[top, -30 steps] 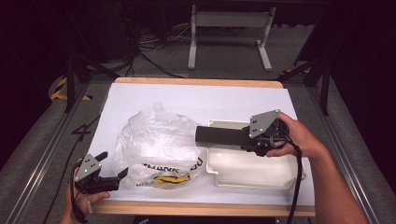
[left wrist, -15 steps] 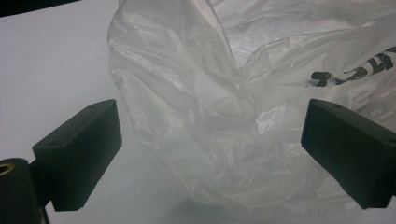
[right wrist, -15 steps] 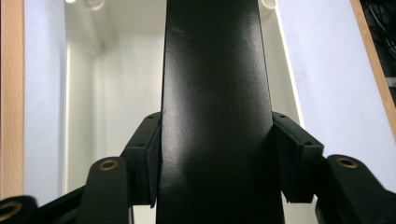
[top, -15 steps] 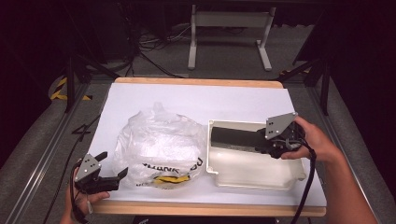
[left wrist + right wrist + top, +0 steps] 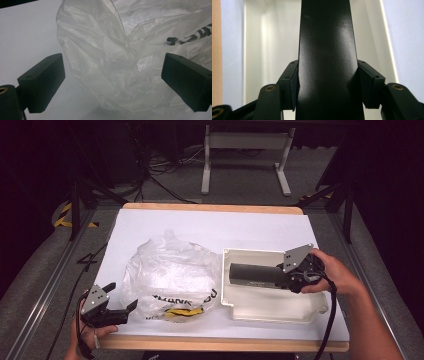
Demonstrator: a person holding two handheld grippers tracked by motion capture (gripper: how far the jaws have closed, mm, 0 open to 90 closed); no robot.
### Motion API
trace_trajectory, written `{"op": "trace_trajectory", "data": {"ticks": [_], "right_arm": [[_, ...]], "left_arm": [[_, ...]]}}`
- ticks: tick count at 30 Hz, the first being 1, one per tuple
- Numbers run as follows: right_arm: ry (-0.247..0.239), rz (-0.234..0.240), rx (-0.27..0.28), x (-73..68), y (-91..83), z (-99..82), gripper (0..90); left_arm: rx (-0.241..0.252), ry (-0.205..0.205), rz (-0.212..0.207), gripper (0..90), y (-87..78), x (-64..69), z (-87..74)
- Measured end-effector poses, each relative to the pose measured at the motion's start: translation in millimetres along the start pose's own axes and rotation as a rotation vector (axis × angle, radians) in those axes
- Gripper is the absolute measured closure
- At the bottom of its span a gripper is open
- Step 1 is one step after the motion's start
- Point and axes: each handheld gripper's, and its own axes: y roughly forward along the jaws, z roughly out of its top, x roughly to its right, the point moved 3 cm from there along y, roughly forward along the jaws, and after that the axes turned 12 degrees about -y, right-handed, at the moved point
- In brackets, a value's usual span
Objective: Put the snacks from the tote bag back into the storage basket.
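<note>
A long black box (image 5: 255, 275) lies lengthwise over the white rectangular tray (image 5: 270, 309) at the table's right. My right gripper (image 5: 285, 279) is shut on the box's right end; in the right gripper view the black box (image 5: 327, 50) runs up between the pads (image 5: 292, 83) above the tray (image 5: 264, 45). A crumpled clear plastic bag (image 5: 170, 277) with black and yellow print lies at centre left. My left gripper (image 5: 122, 309) stands open at the front left, its jaws wide apart facing the bag (image 5: 120, 57) without touching it.
White paper (image 5: 200, 227) covers the wooden tabletop, bare toward the back. The table's front edge (image 5: 220, 345) runs just below the bag and tray. Black frame rails and cables flank the table on a grey floor.
My right gripper carried the black box to the right, from partly over the bag to lying over the tray. The left gripper stayed put.
</note>
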Motion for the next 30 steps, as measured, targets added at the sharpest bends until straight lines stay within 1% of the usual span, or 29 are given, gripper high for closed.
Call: {"op": "trace_trajectory", "data": {"ticks": [1,3,5,6,10,12,14,17,21,22,24,25,29,30], "right_arm": [[-0.002,0.005,-0.005,0.4,2.7,-0.5,42.9],[-0.010,0.031,-0.015,0.6,7.9,-2.0,42.9],[-0.014,0.039,-0.030,1.4,12.9,-3.7,42.9],[-0.018,0.052,-0.036,1.3,14.9,-4.9,42.9],[-0.017,0.064,-0.042,1.3,20.0,-8.0,42.9],[-0.019,0.080,-0.046,0.5,23.6,-10.3,42.7],[-0.023,0.080,-0.034,2.2,25.2,-11.3,42.8],[-0.015,0.090,-0.042,2.5,27.0,-11.4,42.6],[-0.019,0.101,-0.041,3.6,29.5,-11.9,42.5],[-0.016,0.110,-0.055,4.2,31.5,-13.7,42.3],[-0.022,0.109,-0.055,4.5,32.6,-14.3,42.3],[-0.016,0.112,-0.066,4.1,32.9,-14.7,42.3],[-0.028,0.102,-0.096,4.4,34.6,-16.2,42.0],[-0.028,0.102,-0.096,4.4,34.6,-16.2,42.0]], "left_arm": [[-0.001,0.000,0.000,5.9,0.1,-0.3,0.0],[-0.001,0.001,-0.001,5.9,0.4,-0.3,0.1],[-0.003,0.002,-0.003,5.9,0.8,-0.2,0.1],[-0.003,0.001,-0.003,5.9,1.0,-0.2,0.0],[-0.002,0.000,-0.002,5.9,1.4,0.0,0.0],[-0.003,0.000,-0.002,5.9,1.6,0.0,0.0],[-0.003,0.001,-0.002,6.0,1.5,0.0,0.0],[-0.002,-0.001,-0.002,6.0,1.4,-0.2,0.1],[-0.004,-0.001,0.001,5.9,1.4,-1.2,-0.1],[-0.008,0.000,0.002,5.9,1.4,-1.1,-0.2],[-0.002,-0.003,-0.001,5.9,1.5,-0.1,0.2],[-0.001,0.001,-0.005,5.9,0.8,0.9,0.9],[0.006,0.003,-0.008,5.9,-0.6,1.7,1.8],[0.006,0.003,-0.008,5.9,-0.6,1.7,1.8]]}}
